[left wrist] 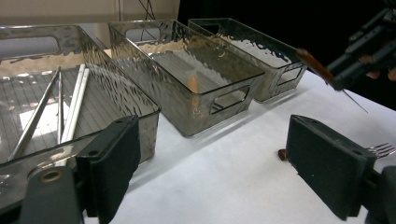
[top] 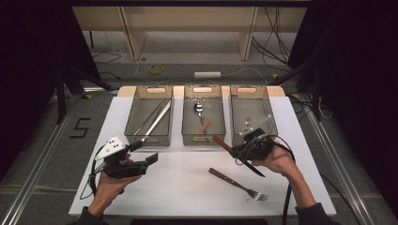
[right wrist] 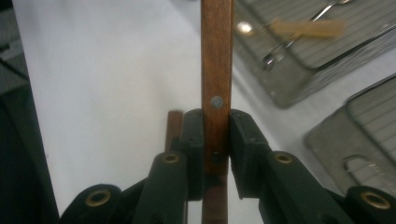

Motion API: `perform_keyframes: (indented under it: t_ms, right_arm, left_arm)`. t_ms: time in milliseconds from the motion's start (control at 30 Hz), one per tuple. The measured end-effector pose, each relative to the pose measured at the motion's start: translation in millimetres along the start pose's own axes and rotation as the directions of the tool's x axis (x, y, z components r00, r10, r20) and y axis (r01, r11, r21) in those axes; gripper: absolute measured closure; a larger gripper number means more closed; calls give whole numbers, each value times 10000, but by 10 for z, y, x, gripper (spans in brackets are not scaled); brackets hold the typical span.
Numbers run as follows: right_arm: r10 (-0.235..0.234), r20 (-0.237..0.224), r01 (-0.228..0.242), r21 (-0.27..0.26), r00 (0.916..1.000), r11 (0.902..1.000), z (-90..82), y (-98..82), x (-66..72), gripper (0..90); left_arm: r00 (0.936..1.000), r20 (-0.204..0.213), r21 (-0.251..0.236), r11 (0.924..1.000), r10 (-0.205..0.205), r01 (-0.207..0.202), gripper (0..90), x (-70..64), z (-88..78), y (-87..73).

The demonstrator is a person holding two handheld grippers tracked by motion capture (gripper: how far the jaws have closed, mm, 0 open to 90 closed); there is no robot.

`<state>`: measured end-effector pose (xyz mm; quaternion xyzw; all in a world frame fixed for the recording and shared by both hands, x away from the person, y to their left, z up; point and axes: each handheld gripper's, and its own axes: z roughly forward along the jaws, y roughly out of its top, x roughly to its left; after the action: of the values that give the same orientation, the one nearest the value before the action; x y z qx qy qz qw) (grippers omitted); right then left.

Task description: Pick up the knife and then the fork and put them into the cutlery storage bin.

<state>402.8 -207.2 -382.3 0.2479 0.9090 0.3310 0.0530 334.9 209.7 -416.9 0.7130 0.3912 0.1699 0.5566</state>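
**Knife up off the table, fork left behind**

White table sheet (top: 187,187) under three clear bins in a row, dark curtains either side, cables on the floor behind. Saw the right gripper (right wrist: 216,140) clamped on a wood-handled knife (top: 237,156), pads squeezed flat on both sides of the handle just below a rivet. Held in the air in front of the gap between the middle bin (top: 202,115) and the right bin (top: 252,115), handle end aimed toward the bins, dark blade trailing back toward the person's side. Same knife caught from the left gripper view, up at the far right, clear of the sheet.

Left gripper (left wrist: 212,172) parked low at the near left of the sheet, jaws wide apart, nothing between them, pointed across at the bins.

Fork (top: 238,184) with a matching wooden handle flat on the sheet, near the right hand, tines toward the front edge. Left bin (top: 149,115) had long thin metal pieces lying lengthwise. Middle bin had a spoon (top: 199,110) plus a pale wooden-looking bit beside it. Right bin contents too glary to make out.
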Motion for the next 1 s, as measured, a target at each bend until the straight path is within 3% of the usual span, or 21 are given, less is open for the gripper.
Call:
perform_keyframes:
  t_ms: [233,367,533,1000]
  right_arm:
    - [756,428,-718,-835,9962,9939,-127,124,-202,774]
    - [1224,618,-1142,-1229,9906,9858,-167,190,-321,774]
    - [1610,853,-1465,-1553,9833,9769,-226,303,-470,774]
    - [2870,1491,-2525,-2140,9463,9437,-272,525,-912,773]
  left_arm:
    - [9998,-176,-64,9999,130,-131,173,22,-18,-14]
    - [9988,-333,-110,9992,373,-377,169,10,-16,-21]
    - [9985,-390,-133,9991,390,-395,169,14,-15,-26]
    - [9988,-428,-207,9995,237,-246,167,20,-13,-30]
